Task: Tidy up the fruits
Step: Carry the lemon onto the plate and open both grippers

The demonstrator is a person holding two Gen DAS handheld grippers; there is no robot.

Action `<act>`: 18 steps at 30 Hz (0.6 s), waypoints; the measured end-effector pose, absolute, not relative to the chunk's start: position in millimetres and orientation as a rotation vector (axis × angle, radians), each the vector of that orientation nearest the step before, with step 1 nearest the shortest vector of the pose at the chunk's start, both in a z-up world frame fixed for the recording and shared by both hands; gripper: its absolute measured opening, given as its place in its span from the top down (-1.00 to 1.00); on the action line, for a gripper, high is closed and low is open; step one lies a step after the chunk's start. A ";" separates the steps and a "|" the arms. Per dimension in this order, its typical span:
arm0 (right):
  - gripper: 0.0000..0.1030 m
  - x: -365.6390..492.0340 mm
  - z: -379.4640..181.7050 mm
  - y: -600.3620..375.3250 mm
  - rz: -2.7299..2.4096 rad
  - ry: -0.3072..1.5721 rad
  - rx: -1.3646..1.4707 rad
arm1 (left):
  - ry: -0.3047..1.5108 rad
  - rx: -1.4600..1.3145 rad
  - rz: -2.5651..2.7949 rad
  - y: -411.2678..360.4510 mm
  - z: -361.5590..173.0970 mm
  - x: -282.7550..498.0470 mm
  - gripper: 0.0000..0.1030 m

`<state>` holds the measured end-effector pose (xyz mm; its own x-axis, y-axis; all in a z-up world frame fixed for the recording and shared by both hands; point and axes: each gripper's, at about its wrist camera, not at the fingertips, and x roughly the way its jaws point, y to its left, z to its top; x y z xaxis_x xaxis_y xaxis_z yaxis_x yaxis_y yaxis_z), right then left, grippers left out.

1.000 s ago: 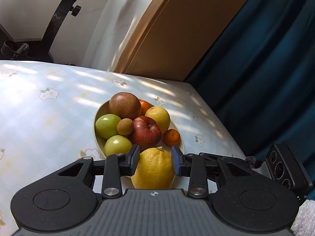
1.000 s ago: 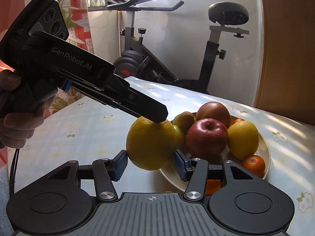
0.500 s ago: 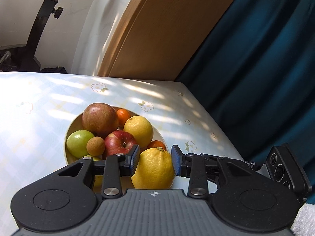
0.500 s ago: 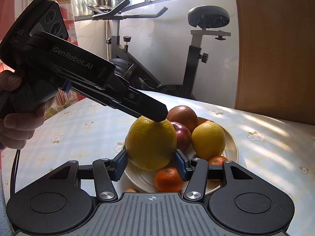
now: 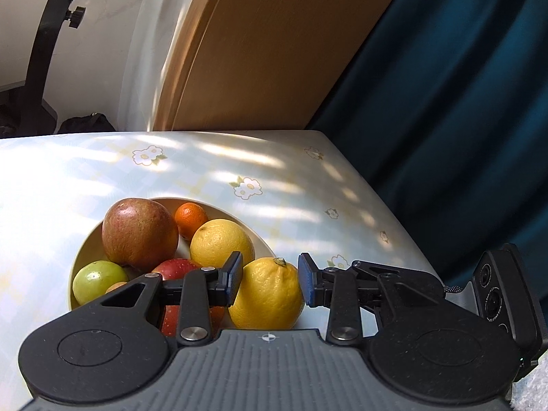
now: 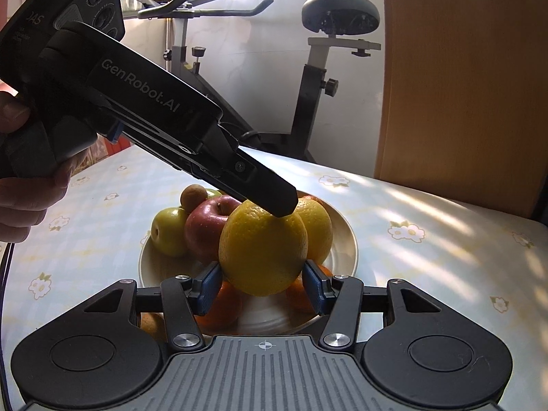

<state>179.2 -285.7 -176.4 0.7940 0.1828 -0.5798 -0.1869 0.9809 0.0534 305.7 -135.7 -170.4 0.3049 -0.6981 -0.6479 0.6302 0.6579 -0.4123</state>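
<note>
Yellow lemon [image 5: 266, 294] sits clamped between the left gripper [image 5: 269, 278] pads above the fruit bowl [image 6: 346, 239]; the right gripper [image 6: 262, 286] brackets it, contact unclear.

Black plastic left gripper [image 5: 270, 279] and right gripper [image 6: 262, 286] – blue pads, silver screws, ribbed grey base, white "GenRobot.AI" lettering, bare-skinned hand [image 6: 24, 188].
</note>
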 end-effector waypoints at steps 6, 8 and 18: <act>0.06 182.3 -180.4 -292.1 0.186 0.624 0.033 | 0.905 -0.096 -0.876 -133.5 -168.8 311.3 0.32; 0.06 182.7 -180.9 -289.7 0.184 0.628 0.008 | 0.901 -0.104 -0.872 -130.5 -167.7 311.0 0.32; 0.01 183.1 -176.3 -282.2 0.144 0.670 -0.003 | 0.808 -0.096 -0.764 -104.1 -144.7 284.2 0.31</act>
<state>183.1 -282.2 -176.3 0.7741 0.1323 -0.6191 -0.1342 0.9900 0.0438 284.2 -104.1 -144.7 0.4434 -0.6497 -0.6174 0.5796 0.7333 -0.3554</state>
